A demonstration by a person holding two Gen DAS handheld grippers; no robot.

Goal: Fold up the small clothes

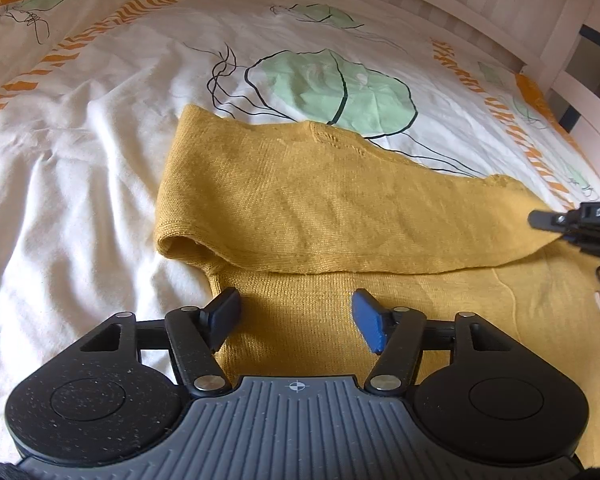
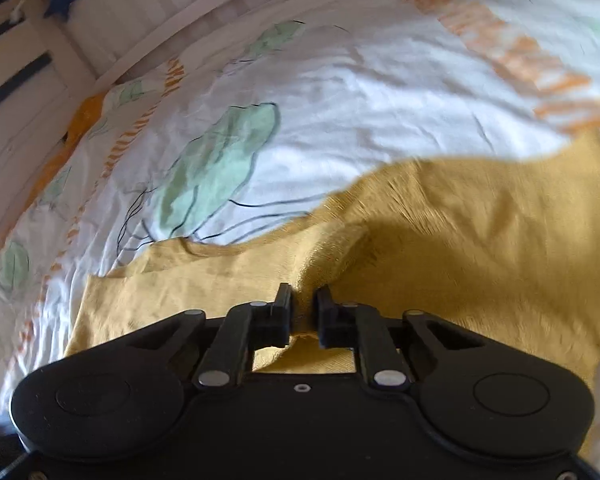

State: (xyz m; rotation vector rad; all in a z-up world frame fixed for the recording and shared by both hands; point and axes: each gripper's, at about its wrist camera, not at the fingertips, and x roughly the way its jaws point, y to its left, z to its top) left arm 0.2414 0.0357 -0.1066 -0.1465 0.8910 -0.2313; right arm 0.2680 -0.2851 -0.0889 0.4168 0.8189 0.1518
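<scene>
Two grippers: left gripper (image 1: 296, 316) fingers apart, right gripper (image 2: 303, 312) clamped on knitted mustard garment (image 1: 340, 200).

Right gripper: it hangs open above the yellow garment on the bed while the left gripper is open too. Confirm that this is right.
Not quite. The right gripper is not open: the right wrist view shows its fingers shut on a pinch of the yellow garment. The rest holds: the left gripper is open over the garment, which lies on the bed.

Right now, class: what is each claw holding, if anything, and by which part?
The right claw pinches the yellow knit garment by a bunched fold at its edge. The left claw is open, holding nothing.
</scene>
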